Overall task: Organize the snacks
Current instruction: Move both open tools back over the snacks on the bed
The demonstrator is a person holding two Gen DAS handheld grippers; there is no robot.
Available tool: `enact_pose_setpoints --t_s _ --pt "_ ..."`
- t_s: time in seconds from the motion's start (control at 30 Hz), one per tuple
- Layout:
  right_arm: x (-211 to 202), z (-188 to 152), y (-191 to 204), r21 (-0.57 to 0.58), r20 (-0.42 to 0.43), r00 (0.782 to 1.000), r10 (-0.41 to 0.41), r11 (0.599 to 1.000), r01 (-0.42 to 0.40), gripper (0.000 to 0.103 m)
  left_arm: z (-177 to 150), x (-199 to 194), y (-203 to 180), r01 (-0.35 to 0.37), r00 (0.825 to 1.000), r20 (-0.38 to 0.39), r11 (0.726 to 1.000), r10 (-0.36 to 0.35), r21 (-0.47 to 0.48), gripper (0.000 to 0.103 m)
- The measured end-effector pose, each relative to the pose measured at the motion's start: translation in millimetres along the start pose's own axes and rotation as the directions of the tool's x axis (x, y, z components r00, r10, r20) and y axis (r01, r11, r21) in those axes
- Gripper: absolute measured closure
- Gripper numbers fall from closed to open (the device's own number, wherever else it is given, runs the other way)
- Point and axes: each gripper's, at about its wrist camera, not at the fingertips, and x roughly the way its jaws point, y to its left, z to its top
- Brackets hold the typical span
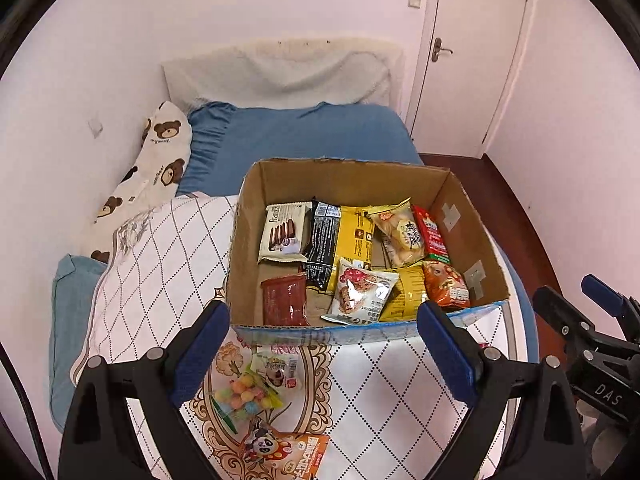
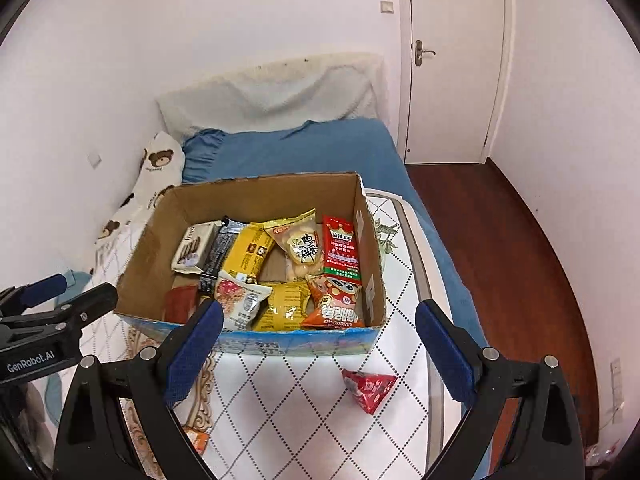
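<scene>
An open cardboard box (image 1: 468,232) (image 2: 144,268) sits on the patterned quilt and holds several snack packets. My left gripper (image 1: 324,352) is open and empty, above loose snacks in front of the box: a bag of coloured candy balls (image 1: 244,396), a small white packet (image 1: 280,370) and an orange panda packet (image 1: 288,454). My right gripper (image 2: 320,352) is open and empty, with a red triangular packet (image 2: 368,388) on the quilt between its fingers. An orange packet corner (image 2: 198,440) shows at lower left.
The box stands on a white diamond-patterned quilt (image 2: 312,420) over a blue bed (image 1: 312,132). A bear-print pillow (image 1: 160,160) lies against the left wall. A wooden floor (image 2: 500,240) and a white door (image 2: 452,60) are to the right.
</scene>
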Motion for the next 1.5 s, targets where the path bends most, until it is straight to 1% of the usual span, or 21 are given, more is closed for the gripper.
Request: enact_pose_setpoints --t_s 0.17,0.27,0.37,0.43,0.5,0.6,0.67,0.73,0.8,0.87,1.0,1.03,1.1,1.13,1.17,1.23,1.27,1.3,1.33,1.4,1.5 --pt "-20 -1 2 0.016 0.016 0.999 0.046 0.999 -0.046 0.004 -7 -15 0 -0.018 0.999 0.038 1.0 0.018 -0.004 0.007" --pt "-12 -12 9 0.006 -0.048 0.992 0.115 0.993 -0.115 0.004 -17 -16 16 -0.051 0.998 0.041 0.998 0.053 -0.036 0.007" --pt "16 -37 24 -0.033 -0.15 0.98 0.13 0.99 -0.136 0.004 -39 -6 41 -0.102 0.995 -0.012 0.992 0.101 -0.076 0.007" --pt "43 -63 33 -0.042 -0.242 0.96 0.139 0.987 -0.153 0.004 -61 5 61 -0.13 0.99 -0.067 0.986 0.124 -0.1 0.007" --pt "79 -95 43 -0.063 -0.353 0.928 0.119 0.987 -0.151 0.004 -81 16 75 -0.169 0.98 -0.125 0.979 0.155 -0.111 0.007" --pt "123 -138 52 -0.121 -0.465 0.884 0.053 0.985 -0.123 0.004 -117 39 95 -0.225 0.955 -0.223 0.968 0.196 -0.113 0.007" --pt "153 -168 55 -0.161 -0.536 0.844 0.004 0.981 -0.106 0.004 -141 52 108 -0.262 0.934 -0.282 0.957 0.219 -0.124 0.007" --pt "174 -188 59 -0.224 -0.567 0.822 -0.058 0.971 -0.086 0.003 -163 63 120 -0.286 0.916 -0.331 0.947 0.225 -0.147 0.007" --pt "183 -197 62 -0.265 -0.562 0.822 -0.095 0.962 -0.07 0.0 -179 71 128 -0.305 0.901 -0.368 0.938 0.229 -0.164 0.007" --pt "191 -201 64 -0.277 -0.573 0.811 -0.121 0.959 -0.052 0.0 -191 74 135 -0.314 0.893 -0.39 0.932 0.226 -0.179 0.007" --pt "199 -196 69 -0.304 -0.637 0.756 -0.15 0.95 -0.068 0.0 -203 76 145 -0.341 0.882 -0.399 0.924 0.251 -0.173 0.007" --pt "193 -191 75 -0.319 -0.624 0.769 -0.14 0.944 -0.087 0.0 -202 73 147 -0.348 0.881 -0.394 0.923 0.262 -0.164 0.007" --pt "168 -181 95 -0.374 -0.563 0.821 -0.097 0.916 -0.148 0.013 -204 70 152 -0.374 0.874 -0.38 0.918 0.301 -0.132 0.007" --pt "151 -177 110 -0.396 -0.531 0.846 -0.052 0.898 -0.193 0.013 -205 69 155 -0.387 0.871 -0.371 0.915 0.323 -0.113 0.007" --pt "136 -175 125 -0.416 -0.508 0.861 0.0 0.876 -0.245 0.013 -206 69 156 -0.398 0.867 -0.364 0.912 0.34 -0.097 0.007" --pt "111 -179 165 -0.516 -0.456 0.888 0.053 0.797 -0.313 0.013 -206 66 160 -0.423 0.856 -0.349 0.905 0.382 -0.047 0.007" --pt "104 -183 181 -0.552 -0.444 0.893 0.07 0.763 -0.335 0.013 -209 66 163 -0.43 0.852 -0.343 0.902 0.395 -0.029 0.007" --pt "99 -191 203 -0.599 -0.443 0.891 0.096 0.708 -0.375 0.013 -210 66 165 -0.439 0.847 -0.334 0.898 0.413 -0.003 0.007" --pt "99 -195 218 -0.622 -0.452 0.886 0.1 0.676 -0.394 0.013 -212 66 168 -0.447 0.842 -0.327 0.894 0.43 0.026 0.007" --pt "112 -214 243 -0.679 -0.494 0.868 0.045 0.604 -0.417 0.013 -218 70 177 -0.458 0.832 -0.316 0.886 0.456 0.072 0.007" --pt "138 -237 254 -0.685 -0.551 0.835 -0.019 0.582 -0.438 0.013 -220 74 188 -0.467 0.824 -0.296 0.875 0.483 0.129 0.007"
